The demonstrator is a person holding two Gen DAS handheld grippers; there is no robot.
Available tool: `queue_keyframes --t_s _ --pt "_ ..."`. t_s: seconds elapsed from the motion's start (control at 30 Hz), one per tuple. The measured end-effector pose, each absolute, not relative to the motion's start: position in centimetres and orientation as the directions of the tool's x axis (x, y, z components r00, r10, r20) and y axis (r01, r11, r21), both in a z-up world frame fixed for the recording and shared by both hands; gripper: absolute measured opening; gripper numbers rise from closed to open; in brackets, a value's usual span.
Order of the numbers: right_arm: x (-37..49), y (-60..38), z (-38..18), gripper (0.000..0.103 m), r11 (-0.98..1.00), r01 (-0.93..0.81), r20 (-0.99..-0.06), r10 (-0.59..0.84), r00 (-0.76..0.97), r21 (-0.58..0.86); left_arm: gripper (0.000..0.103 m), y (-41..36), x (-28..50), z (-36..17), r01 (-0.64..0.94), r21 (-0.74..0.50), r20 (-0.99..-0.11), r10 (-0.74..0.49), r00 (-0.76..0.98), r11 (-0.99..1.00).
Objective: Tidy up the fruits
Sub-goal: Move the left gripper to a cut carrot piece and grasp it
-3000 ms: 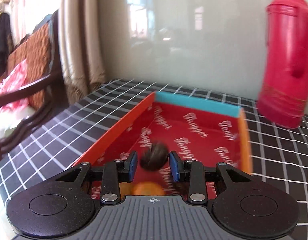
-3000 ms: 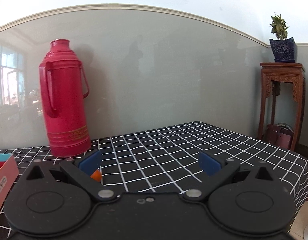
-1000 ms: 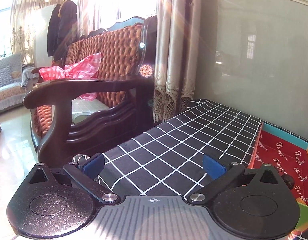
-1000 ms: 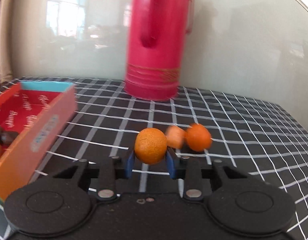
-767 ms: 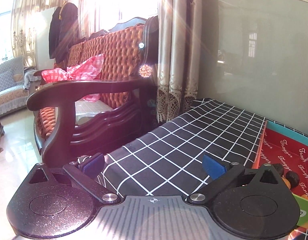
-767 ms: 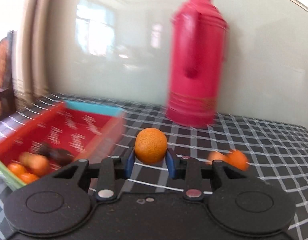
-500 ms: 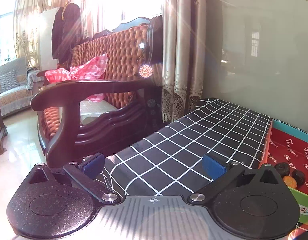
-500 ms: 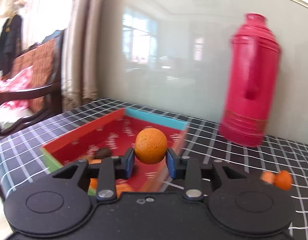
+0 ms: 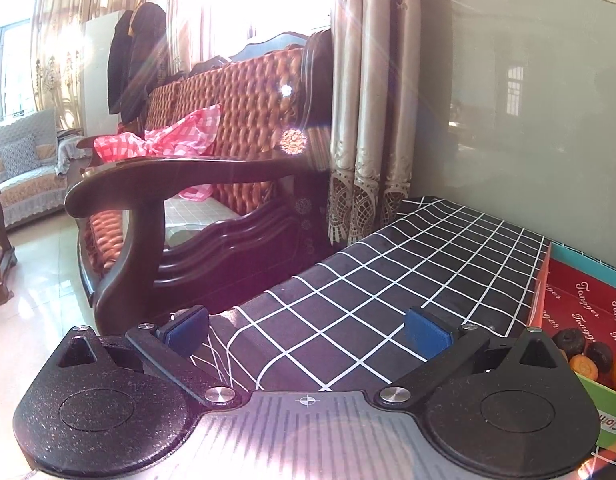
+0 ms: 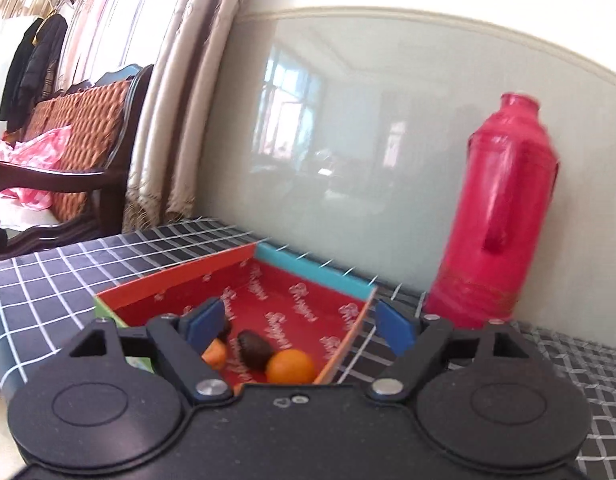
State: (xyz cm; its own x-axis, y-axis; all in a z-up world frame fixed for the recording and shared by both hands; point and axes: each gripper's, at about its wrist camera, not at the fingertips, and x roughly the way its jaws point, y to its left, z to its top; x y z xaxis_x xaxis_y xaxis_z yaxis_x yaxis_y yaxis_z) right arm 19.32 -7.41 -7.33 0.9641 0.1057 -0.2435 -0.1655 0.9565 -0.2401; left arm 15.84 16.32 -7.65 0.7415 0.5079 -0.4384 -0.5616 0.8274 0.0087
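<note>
A red cardboard box [image 10: 308,270] with a teal far wall sits on the checked tablecloth. In the right wrist view an orange [image 10: 290,366] lies in the box beside a dark brown fruit [image 10: 255,347] and another orange fruit [image 10: 216,354]. My right gripper [image 10: 298,324] is open and empty just above the box's near end. My left gripper [image 9: 306,326] is open and empty over the table's left part, left of the box [image 9: 580,304]. Dark fruits [image 9: 570,339] and orange ones [image 9: 584,365] show in the box's near corner.
A tall red thermos [image 10: 496,216] stands behind the box to the right, by the grey wall. A wooden armchair [image 9: 212,184] with a pink checked cloth stands off the table's left edge. The black checked tablecloth [image 9: 408,272] covers the table.
My right gripper has opened and let go of the orange, which now lies in the box. The right gripper swung left over the box. The left gripper has barely moved.
</note>
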Motion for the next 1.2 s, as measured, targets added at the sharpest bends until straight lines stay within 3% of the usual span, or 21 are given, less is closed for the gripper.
queue_keyframes --t_s 0.1,0.27,0.43,0.77,1.03,1.2 --pt "19.6 -8.4 -7.1 0.084 0.963 -0.101 -0.249 0.037 0.968 -0.249 0.103 15.8 16.0 -7.6 -0.55 0.013 -0.436 0.5 0.748 0.835" --pt "19.7 -11.1 -7.0 0.084 0.974 -0.005 -0.278 -0.06 0.959 -0.228 0.103 14.2 16.5 -7.5 -0.521 0.02 -0.429 0.478 0.766 0.853" --pt "19.3 -14.2 -7.2 0.09 0.957 0.157 -0.261 -0.22 0.94 -0.243 0.103 10.8 17.3 -7.3 -0.447 0.045 -0.405 0.425 0.809 0.893" --pt "18.5 -23.2 -7.4 0.097 0.86 0.482 -0.31 -0.509 0.803 -0.167 0.103 0.8 18.9 -7.4 -0.177 0.114 -0.359 0.207 0.91 0.978" --pt "16.9 -28.5 -8.1 0.097 0.794 0.588 -0.345 -0.601 0.721 -0.153 0.103 -7.3 19.5 -8.0 0.065 0.142 -0.34 -0.013 0.94 0.988" --pt "15.4 -31.1 -8.5 0.097 0.759 0.636 -0.359 -0.637 0.682 -0.139 0.103 -12.4 20.3 -9.0 0.159 0.209 -0.348 -0.079 0.934 0.965"
